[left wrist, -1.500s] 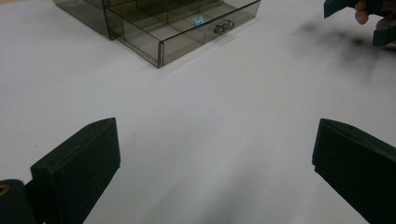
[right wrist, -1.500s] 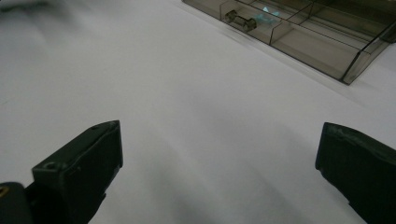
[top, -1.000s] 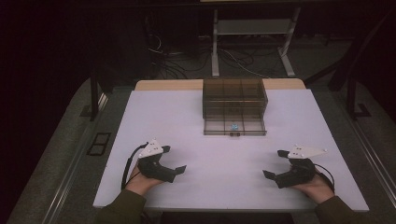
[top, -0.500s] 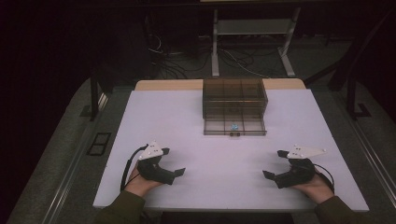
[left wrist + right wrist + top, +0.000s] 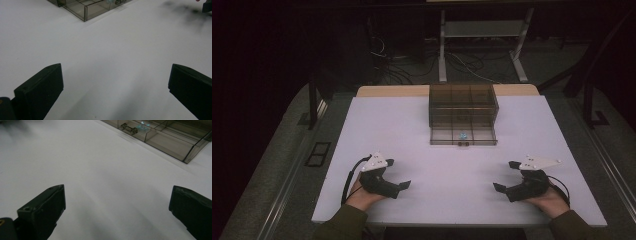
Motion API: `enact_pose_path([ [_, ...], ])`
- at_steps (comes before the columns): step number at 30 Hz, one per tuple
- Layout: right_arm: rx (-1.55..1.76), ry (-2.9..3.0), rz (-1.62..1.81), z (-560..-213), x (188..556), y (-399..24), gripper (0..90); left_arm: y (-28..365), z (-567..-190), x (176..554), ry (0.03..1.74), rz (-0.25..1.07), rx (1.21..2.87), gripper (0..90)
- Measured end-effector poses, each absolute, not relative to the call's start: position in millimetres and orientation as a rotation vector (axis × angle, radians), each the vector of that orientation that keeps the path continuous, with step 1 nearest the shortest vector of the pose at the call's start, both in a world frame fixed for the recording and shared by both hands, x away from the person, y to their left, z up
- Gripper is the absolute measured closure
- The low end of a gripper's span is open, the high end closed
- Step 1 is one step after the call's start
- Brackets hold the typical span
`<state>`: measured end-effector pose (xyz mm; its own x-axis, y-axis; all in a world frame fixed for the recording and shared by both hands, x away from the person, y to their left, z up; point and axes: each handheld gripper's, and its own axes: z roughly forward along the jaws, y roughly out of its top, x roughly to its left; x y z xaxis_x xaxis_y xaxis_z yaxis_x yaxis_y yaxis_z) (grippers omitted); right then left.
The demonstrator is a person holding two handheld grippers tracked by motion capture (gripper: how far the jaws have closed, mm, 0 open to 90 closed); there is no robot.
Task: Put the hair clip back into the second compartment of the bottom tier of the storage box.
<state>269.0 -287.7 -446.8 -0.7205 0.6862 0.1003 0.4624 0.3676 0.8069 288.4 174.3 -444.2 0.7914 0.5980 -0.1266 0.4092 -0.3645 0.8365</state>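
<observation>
A smoky see-through drawer box (image 5: 463, 105) stands at the back middle of the white table (image 5: 377, 130). Its bottom drawer (image 5: 447, 136) is pulled out toward me, with a small blue item (image 5: 463, 134) inside and a clear handle (image 5: 463, 144) at its front. My left gripper (image 5: 398, 173) rests near the front left, open and empty. My right gripper (image 5: 504, 175) rests near the front right, also open and empty. The left gripper view has wide-apart jaws over bare table (image 5: 115, 72) and the drawer's corner (image 5: 86, 10). Beyond the right gripper (image 5: 116, 188) are the handle (image 5: 128, 129) and the blue item (image 5: 144, 123).
Bare white tabletop lies between the two grippers and the drawer. Behind the table are a metal stand (image 5: 482, 45) and loose cables (image 5: 387, 70) on the dark floor. A dark rail (image 5: 312, 105) stands off the table's left edge.
</observation>
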Motion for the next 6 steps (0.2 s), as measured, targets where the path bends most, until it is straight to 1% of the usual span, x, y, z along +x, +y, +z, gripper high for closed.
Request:
enact_pose_path([
  [6,1.023,2.377,1.278,-446.7,269.0,-287.9,0.2,174.2,-444.2,288.5,0.751,0.244,2.009,0.0],
])
